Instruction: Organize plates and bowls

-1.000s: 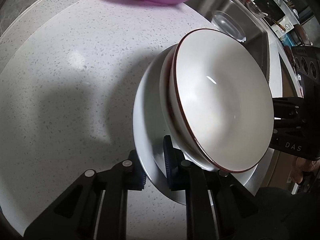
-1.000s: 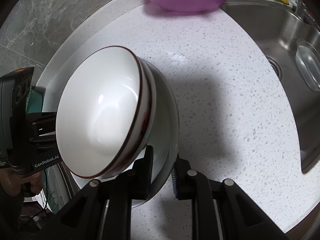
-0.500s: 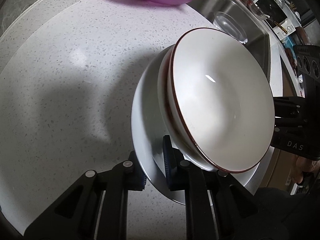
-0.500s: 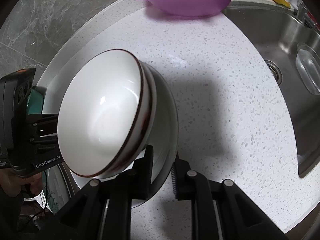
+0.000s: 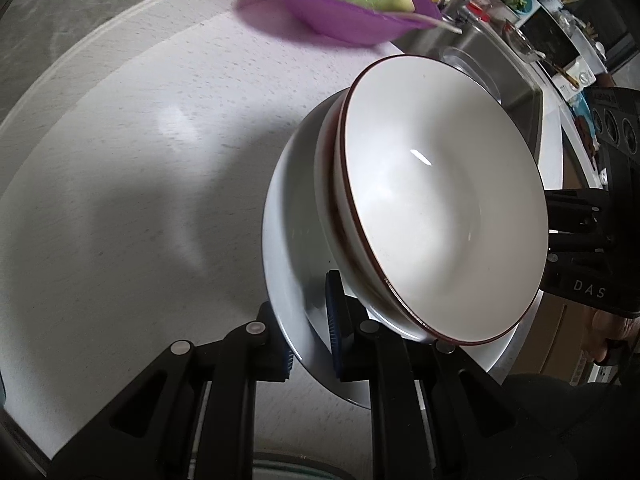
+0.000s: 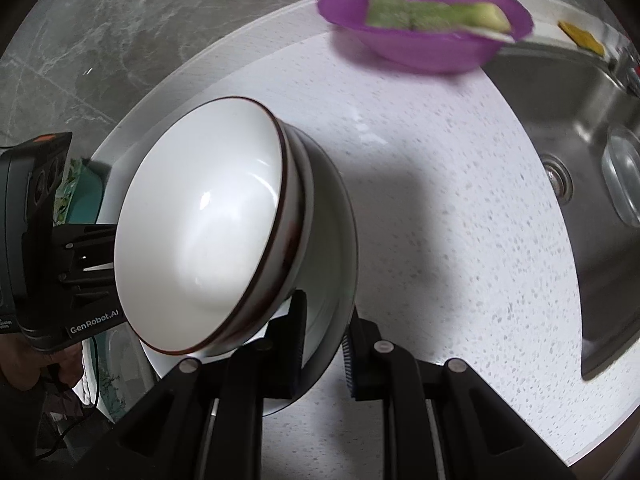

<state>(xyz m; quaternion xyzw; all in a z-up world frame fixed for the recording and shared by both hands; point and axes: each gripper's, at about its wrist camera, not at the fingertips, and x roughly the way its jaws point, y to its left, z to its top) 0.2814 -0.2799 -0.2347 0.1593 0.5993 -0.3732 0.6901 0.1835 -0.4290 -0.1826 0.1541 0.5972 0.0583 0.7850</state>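
Left gripper [image 5: 310, 340] and right gripper [image 6: 322, 344] both clamped on opposite rims of round white plate [image 5: 288, 264]; two stacked brown-rimmed white bowls [image 5: 444, 200] on it.

**Soft overhead light, blurred far edge**

Both fisheye views were evenly lit from above. A small glare streak sat inside the top bowl [image 5: 444, 200], and a broad grey shadow spread across the counter [image 6: 460, 240]. The purple bowl [image 6: 424, 24] was smeared by motion blur. Frame edges curved strongly and darkened at the corners.
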